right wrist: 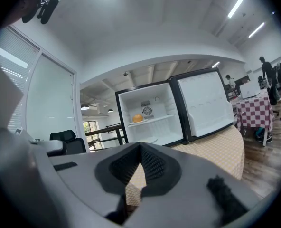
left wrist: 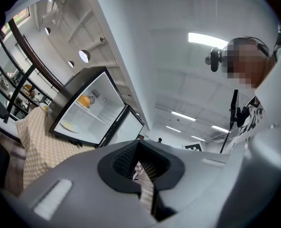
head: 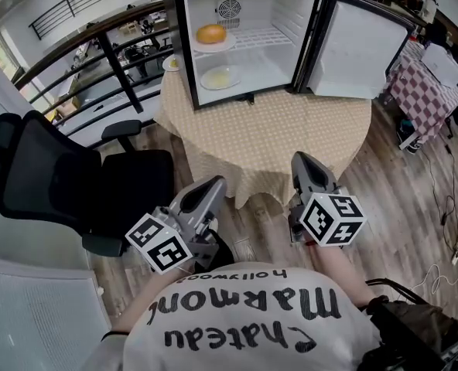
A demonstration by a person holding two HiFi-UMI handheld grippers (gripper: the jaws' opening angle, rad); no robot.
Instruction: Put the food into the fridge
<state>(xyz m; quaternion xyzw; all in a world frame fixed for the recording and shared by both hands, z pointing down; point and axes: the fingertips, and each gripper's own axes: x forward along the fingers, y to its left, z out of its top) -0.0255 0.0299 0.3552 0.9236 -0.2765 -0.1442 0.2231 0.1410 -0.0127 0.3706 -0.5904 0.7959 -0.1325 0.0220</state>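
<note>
The left tongs (head: 213, 184) are pressed together on nothing, held low, short of the near edge of the desk (head: 291, 130). The food sits in the fridge (head: 283, 14) at the desk's far edge: an orange-coloured round (head: 210, 33) on the upper shelf's plate and a pale plate (head: 220, 77) on the fridge floor (its contents are too faint to name). The right tongs (head: 306, 165) are likewise shut and empty. The door (head: 364, 49) stands wide open. Shoving it with closed tips could, I judge, skid the fridge across the desk or jolt the plates.
</note>
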